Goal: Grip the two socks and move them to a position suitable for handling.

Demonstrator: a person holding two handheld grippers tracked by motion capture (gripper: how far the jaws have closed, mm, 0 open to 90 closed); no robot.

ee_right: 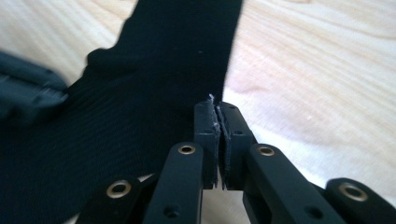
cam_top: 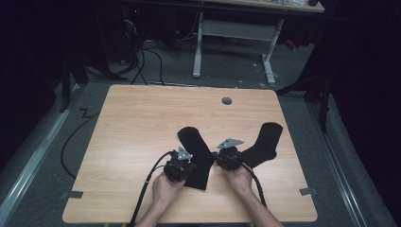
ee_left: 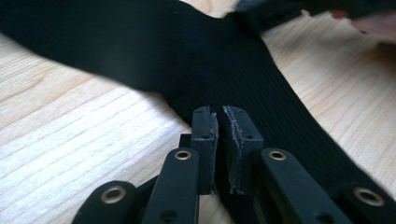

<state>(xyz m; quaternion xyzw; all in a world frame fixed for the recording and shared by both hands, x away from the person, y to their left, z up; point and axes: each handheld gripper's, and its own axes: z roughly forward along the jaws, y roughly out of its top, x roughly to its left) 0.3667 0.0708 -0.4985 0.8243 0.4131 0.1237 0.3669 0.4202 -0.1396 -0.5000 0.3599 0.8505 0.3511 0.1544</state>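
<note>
Socks are lying on a pale wooden tabletop (cam_top: 132, 123), two of them, both black. The nearer sock (cam_top: 196, 156) is stretching from the middle of the tabletop toward the person, with its cuff end between the two hands. The second sock (cam_top: 265, 142) is lying to the right of it, angled away, and the two appear to be meeting or overlapping near the right hand.

The left tool (cam_top: 178, 165) is sitting at the left edge of the nearer sock. In the left gripper view its jaws are nearly together with only a thin slit between the pads, resting over ribbed black fabric (ee_left: 261, 93); whether any cloth is caught in that slit cannot be told. The right tool (cam_top: 229, 158) is sitting at the sock's right edge. In the right gripper view its jaws are pressing shut right at the fabric's border (ee_right: 163, 93), with pale wood beside them, and again a pinch cannot be confirmed.

Judging from this, the main risk is a weak or empty grip: jaws closing beside the edge instead of on it would let the sock slide out when lifted. Thin knit could also be slipping from worn pads. Where the socks are meeting, a tool might be catching both at once and dragging the second sock along.
</note>
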